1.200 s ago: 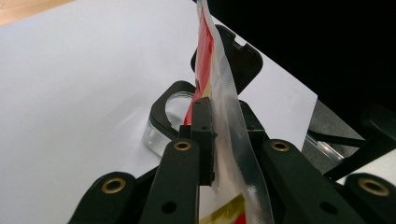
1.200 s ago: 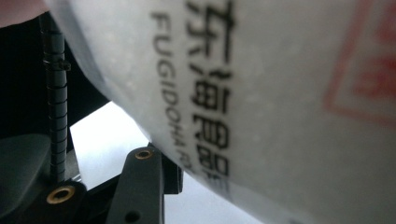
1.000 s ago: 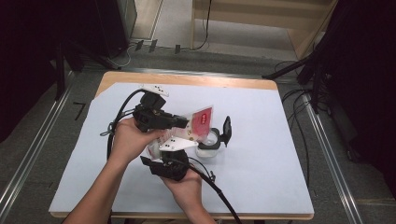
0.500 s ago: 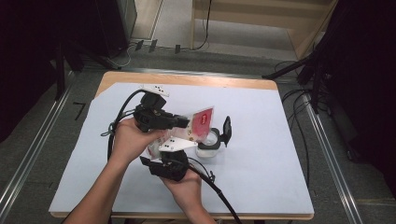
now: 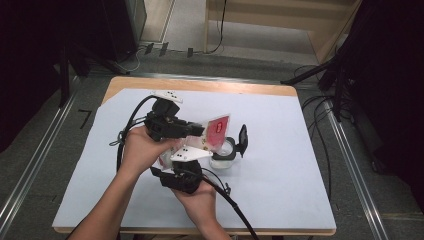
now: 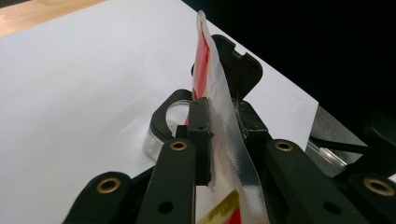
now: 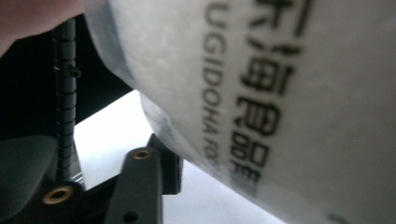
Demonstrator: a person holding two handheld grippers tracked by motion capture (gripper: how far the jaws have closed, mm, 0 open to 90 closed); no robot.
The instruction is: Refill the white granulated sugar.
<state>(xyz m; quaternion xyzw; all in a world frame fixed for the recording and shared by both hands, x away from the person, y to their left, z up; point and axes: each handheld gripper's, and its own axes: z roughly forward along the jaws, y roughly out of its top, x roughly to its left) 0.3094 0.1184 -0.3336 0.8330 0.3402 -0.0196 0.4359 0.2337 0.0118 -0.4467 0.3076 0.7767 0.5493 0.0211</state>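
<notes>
Pouch (image 5: 218, 129) above jar (image 5: 223, 155), open lid (image 5: 243, 140) at its right, both on sheet-covered table (image 5: 280, 165).

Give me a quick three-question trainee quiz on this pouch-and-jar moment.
1. True or false: the left gripper has its fingers pressed on the pouch.
2. The pouch's top edge stands over: A) the clear jar B) bare table C) the floor.
3. What colour is the jar's flipped-open lid?

Key: 1 true; 2 A; 3 black.
</notes>
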